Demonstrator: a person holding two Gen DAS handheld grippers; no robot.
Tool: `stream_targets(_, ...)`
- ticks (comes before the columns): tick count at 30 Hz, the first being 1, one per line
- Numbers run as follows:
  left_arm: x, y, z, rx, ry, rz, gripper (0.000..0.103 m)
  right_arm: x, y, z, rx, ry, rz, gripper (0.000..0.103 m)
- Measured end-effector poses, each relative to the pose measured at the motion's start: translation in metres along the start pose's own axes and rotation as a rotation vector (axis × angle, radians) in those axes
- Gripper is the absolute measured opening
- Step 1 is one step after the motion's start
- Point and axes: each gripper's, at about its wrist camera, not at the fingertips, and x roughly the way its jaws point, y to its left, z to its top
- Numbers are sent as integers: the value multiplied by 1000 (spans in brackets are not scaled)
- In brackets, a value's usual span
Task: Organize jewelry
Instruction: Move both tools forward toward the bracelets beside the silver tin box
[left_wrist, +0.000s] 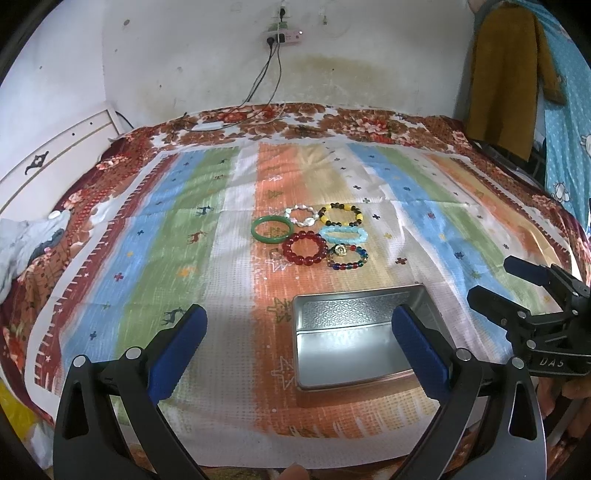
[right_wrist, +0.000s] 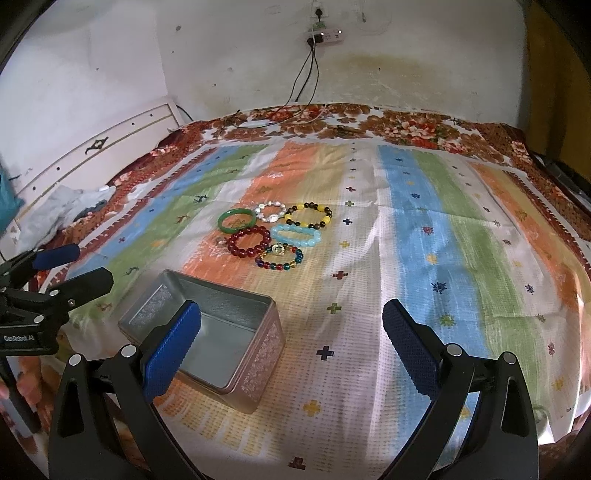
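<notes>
Near the bed's front edge: open metal tin, rigid, empty. Mid-bed beyond it, six bracelets clustered; beaded ones light, slippery, probably elastic. Pinch across one bead strand. Left gripper and right gripper spread wide, holding nothing.

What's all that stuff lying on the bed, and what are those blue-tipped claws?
green bangle: 1, green, left of the cluster
white bracelet: 1, pearly, back row
yellow and dark bracelet: 1, back right
red bracelet: 1, dark red, middle
light blue bracelet: 1, right
multicolour bracelet: 1, nearest the tin
tin box: 1, silver, open, nothing inside
striped cloth: 1, over a floral blanket
power strip: 1, wall
left gripper: open
right gripper: open
</notes>
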Motion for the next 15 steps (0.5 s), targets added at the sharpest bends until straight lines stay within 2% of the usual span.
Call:
stream_targets(7, 1, 4, -1, -9, 11, 2, 98, 3, 0, 2, 13, 11, -1, 100)
stream_targets(13, 14, 10, 9, -30, 54, -4, 98, 14, -3, 10, 28, 22, -2, 100)
stream_targets(15, 14, 13, 12, -31, 34, 12, 98, 17, -3, 14, 21, 20, -3, 100)
